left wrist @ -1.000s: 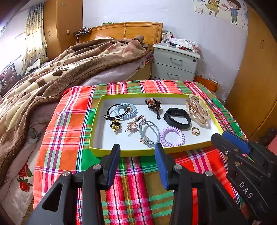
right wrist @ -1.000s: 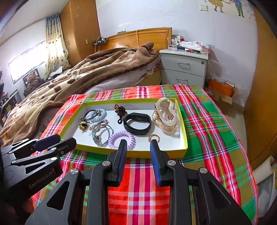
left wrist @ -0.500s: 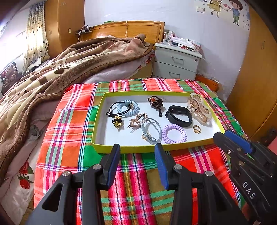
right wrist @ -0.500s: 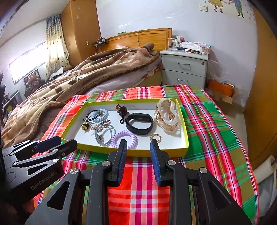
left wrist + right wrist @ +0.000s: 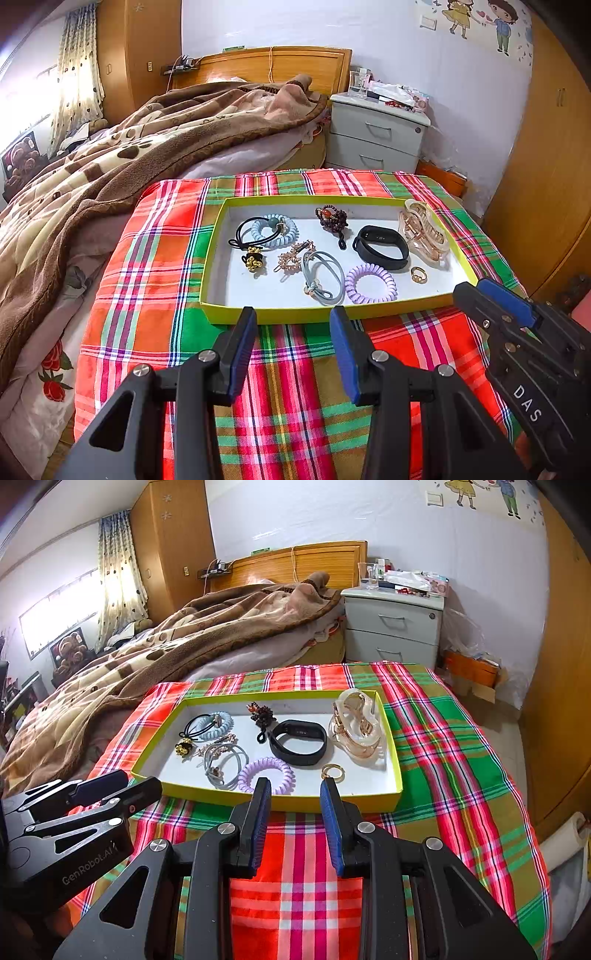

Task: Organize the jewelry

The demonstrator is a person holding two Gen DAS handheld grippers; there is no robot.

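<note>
From the left wrist, the left hand-held gripper (image 5: 291, 321) hangs over the plaid cloth (image 5: 147, 295), its blue-padded fingers apart with nothing between them. Just beyond their tips lies a shallow tray (image 5: 214, 258) — yellow-green card rim, white floor — resting on the woven red, green and orange checks that cover the surface. Inside it: a pale blue spiral tie (image 5: 273, 230) with a black elastic (image 5: 242, 236) looped across it, a gold flower charm (image 5: 253, 258), a rose-gold clip (image 5: 293, 254), a grey cord tie (image 5: 323, 273), a lilac spiral tie (image 5: 370, 283), a dark beaded piece (image 5: 332, 218), a matte black band (image 5: 380, 247), a small gold ring (image 5: 418, 274) and a glossy translucent claw clip (image 5: 423, 230) at the right end. The right hand-held gripper (image 5: 476, 291) juts in from the right edge, near the tray's front corner. A fleecy brown blanket (image 5: 129, 147) lies rumpled on the bed behind, beside a grey nightstand (image 5: 376, 133).

From the right wrist, the right hand-held gripper (image 5: 295, 794) also stands apart and empty, its ribbed blue pads framing the tray's near rim (image 5: 395, 775). The lilac spiral tie (image 5: 266, 775) and the ring (image 5: 332, 771) lie closest to it; the black band (image 5: 297, 742) curls upright behind them, and the claw clip (image 5: 354, 723) fills the right end. The left hand-held gripper (image 5: 136, 786) shows low at the left, beside the tray's front left corner — black plastic with steel screws.
</note>
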